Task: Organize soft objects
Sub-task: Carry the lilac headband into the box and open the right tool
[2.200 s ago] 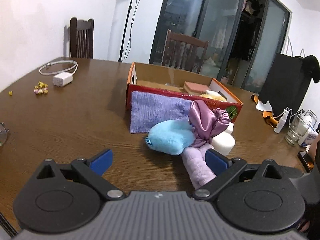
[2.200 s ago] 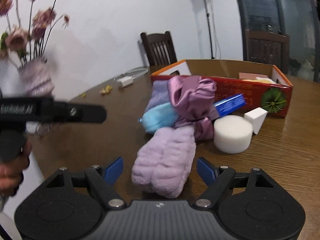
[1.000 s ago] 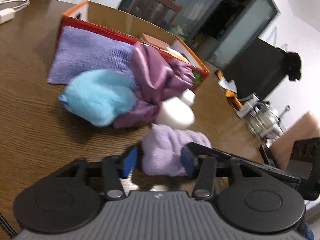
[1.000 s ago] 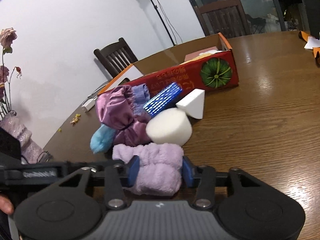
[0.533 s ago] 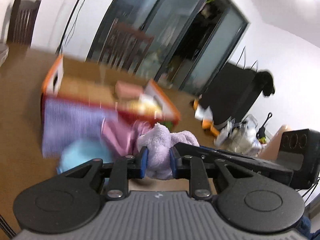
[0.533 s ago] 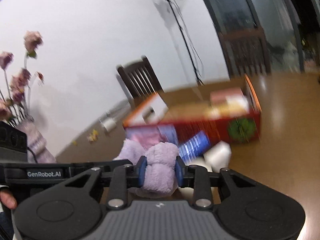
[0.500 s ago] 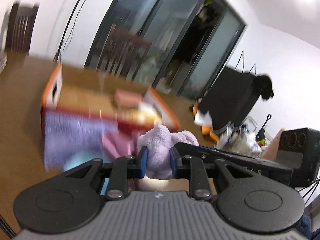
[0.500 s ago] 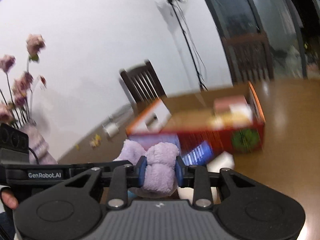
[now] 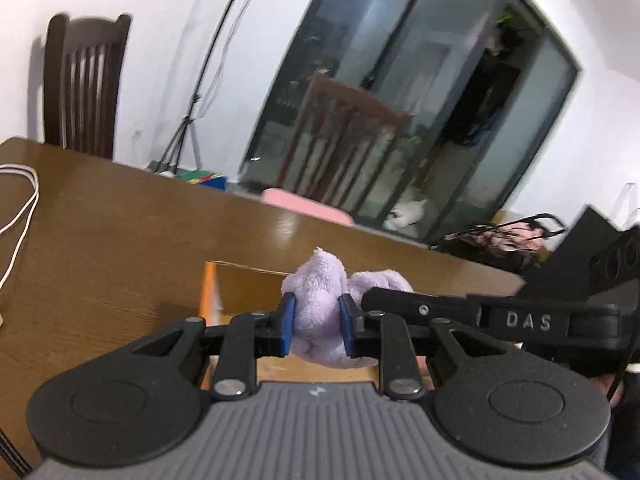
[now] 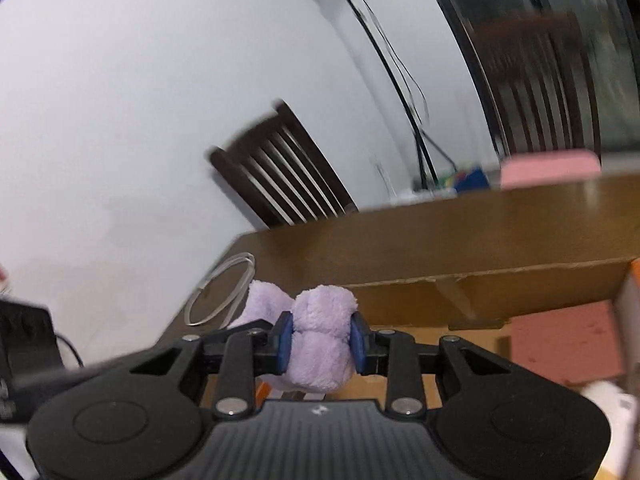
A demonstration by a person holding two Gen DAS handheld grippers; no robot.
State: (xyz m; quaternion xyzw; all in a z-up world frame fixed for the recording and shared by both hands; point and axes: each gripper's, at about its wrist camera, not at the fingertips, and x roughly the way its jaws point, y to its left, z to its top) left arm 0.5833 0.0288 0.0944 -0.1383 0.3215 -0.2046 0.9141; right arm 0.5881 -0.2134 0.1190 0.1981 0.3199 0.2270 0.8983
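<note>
A fluffy lilac towel point(image 9: 320, 300) hangs between both grippers, held above the open cardboard box point(image 9: 244, 280). My left gripper point(image 9: 316, 328) is shut on one end of it, blue pads pressed into the pile. My right gripper point(image 10: 320, 342) is shut on the other end of the lilac towel point(image 10: 320, 332), and the box's brown inner wall point(image 10: 480, 288) lies just beyond. In the left wrist view the right gripper's black body point(image 9: 500, 320) reaches in from the right. The rest of the soft pile is out of sight.
Inside the box lies a pink sponge block point(image 10: 560, 340) with something white point(image 10: 608, 400) beside it. A white cable point(image 9: 20, 200) coils on the brown table point(image 9: 120, 232). Dark wooden chairs point(image 9: 80, 80) stand at the far edge, one with a pink cushion point(image 9: 308, 206).
Both grippers closed on the lilac towel, lifted it off the table and carried it forward over the box. The blue plush, satin cloth and white sponges have dropped out of view.
</note>
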